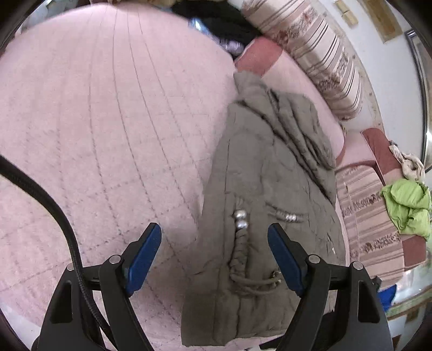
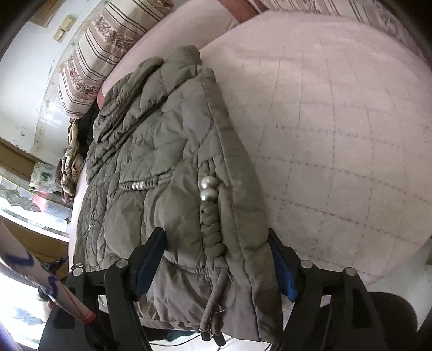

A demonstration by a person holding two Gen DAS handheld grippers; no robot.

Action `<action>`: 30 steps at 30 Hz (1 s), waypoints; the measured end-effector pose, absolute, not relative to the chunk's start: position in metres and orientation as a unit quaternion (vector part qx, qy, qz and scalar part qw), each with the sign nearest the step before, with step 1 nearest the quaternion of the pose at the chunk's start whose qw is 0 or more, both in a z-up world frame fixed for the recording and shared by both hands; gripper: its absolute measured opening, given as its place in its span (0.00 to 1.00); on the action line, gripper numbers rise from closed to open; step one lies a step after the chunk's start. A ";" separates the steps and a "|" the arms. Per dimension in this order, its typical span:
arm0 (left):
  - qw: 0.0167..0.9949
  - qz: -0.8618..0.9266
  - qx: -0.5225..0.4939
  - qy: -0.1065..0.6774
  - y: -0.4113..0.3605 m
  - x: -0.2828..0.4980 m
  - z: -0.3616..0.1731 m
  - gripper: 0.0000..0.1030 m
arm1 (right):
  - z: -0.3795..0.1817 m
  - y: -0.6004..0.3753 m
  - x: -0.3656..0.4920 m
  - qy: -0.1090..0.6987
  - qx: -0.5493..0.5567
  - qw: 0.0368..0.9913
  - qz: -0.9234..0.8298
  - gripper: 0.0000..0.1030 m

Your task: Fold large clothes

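Pink quilted bedspread covers a wide bed; stitched grid lines run across it. Striped, flowered pillows line the far edge against a pale wall. A lime-green garment lies crumpled off the bed's side, with dark clothing heaped near the pillows.

We see the olive padded coat lying folded lengthwise near the bed's edge, hood toward the pillows, braided cord with silver beads on top. Broad bare spread lies open beside it.

Left gripper hovers over the coat's hem, blue pads wide apart, holding nothing. Right gripper straddles the coat's lower end, jaws spread; the fabric bulges between the pads and may brush them, but we cannot tell if they press.
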State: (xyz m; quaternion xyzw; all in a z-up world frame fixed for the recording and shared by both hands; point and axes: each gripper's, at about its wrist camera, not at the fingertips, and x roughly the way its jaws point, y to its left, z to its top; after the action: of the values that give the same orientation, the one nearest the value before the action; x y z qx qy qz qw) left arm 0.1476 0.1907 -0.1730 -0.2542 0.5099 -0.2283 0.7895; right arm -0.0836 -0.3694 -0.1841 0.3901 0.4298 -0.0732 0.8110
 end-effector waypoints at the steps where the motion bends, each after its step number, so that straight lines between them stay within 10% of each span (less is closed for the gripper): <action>1: 0.784 -0.240 -0.252 0.514 0.186 0.149 -0.176 0.78 | -0.184 -0.367 -0.082 0.433 0.385 0.812 -0.069 0.78; 8: 0.782 -0.284 -0.195 0.519 0.147 0.132 -0.172 0.80 | -0.186 -0.337 -0.074 0.447 0.350 0.823 -0.038 0.77; 10: 0.800 -0.259 -0.151 0.520 0.135 0.126 -0.167 0.76 | -0.186 -0.335 -0.073 0.447 0.351 0.822 -0.034 0.57; 15: 0.835 -0.162 -0.064 0.523 0.112 0.110 -0.142 0.22 | -0.178 -0.331 -0.069 0.447 0.352 0.822 -0.025 0.32; 30: 0.880 -0.134 -0.019 0.455 0.098 0.059 -0.056 0.17 | -0.102 -0.329 -0.093 0.384 0.344 0.857 0.004 0.23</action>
State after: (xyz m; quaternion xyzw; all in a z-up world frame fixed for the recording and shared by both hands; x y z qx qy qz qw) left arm 0.0587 0.0977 -0.0562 -0.0187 0.4550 -0.1344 0.8801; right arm -0.0933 -0.3291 -0.1024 0.3437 0.3839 0.0044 0.8570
